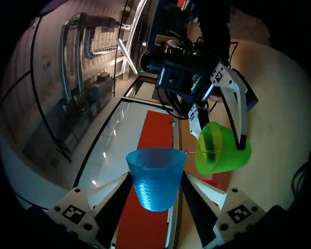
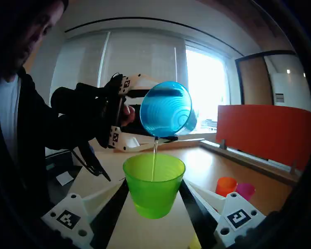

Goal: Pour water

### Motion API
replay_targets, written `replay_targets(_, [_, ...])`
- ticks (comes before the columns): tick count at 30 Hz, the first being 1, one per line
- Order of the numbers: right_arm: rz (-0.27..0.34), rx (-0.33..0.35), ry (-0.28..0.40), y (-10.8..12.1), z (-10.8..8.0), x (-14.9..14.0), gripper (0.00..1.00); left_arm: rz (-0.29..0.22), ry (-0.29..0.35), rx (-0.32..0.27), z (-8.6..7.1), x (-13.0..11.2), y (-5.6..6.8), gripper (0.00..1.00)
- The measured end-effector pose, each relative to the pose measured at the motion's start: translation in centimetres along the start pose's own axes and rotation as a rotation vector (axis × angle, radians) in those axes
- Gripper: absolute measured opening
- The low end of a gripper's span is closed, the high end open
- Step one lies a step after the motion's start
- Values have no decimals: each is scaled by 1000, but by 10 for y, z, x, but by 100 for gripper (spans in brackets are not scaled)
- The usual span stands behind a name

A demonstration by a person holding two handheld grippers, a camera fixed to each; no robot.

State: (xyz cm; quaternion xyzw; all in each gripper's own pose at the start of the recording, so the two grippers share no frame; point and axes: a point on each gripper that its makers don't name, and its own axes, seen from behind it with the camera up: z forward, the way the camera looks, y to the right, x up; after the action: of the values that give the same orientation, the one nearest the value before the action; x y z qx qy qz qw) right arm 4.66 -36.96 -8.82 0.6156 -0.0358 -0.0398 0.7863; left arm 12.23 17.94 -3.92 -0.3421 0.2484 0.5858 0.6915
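Note:
My left gripper (image 1: 155, 182) is shut on a blue ribbed cup (image 1: 156, 178). In the right gripper view that blue cup (image 2: 166, 108) is tipped over on its side, held by the left gripper (image 2: 164, 114) just above a green cup (image 2: 154, 189). A thin stream of water (image 2: 154, 159) runs from its lip into the green cup, which has a little water at the bottom. My right gripper (image 2: 154, 191) is shut on the green cup and holds it upright. In the left gripper view the green cup (image 1: 222, 150) sits in the right gripper (image 1: 219, 139), close to the blue rim.
A wooden table (image 2: 205, 162) lies below the cups. An orange cup (image 2: 226, 185) and a pink cup (image 2: 245, 191) stand on it to the right. A red divider panel (image 2: 263, 128) runs along the table's far side. A person in a dark jacket (image 2: 27, 124) stands at the left.

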Motion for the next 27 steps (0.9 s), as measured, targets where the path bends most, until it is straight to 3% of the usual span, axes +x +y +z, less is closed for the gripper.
replay_targets(27, [-7,-1,-6,0,0,-2,86,71,-14,-4,0,-1,-1,81])
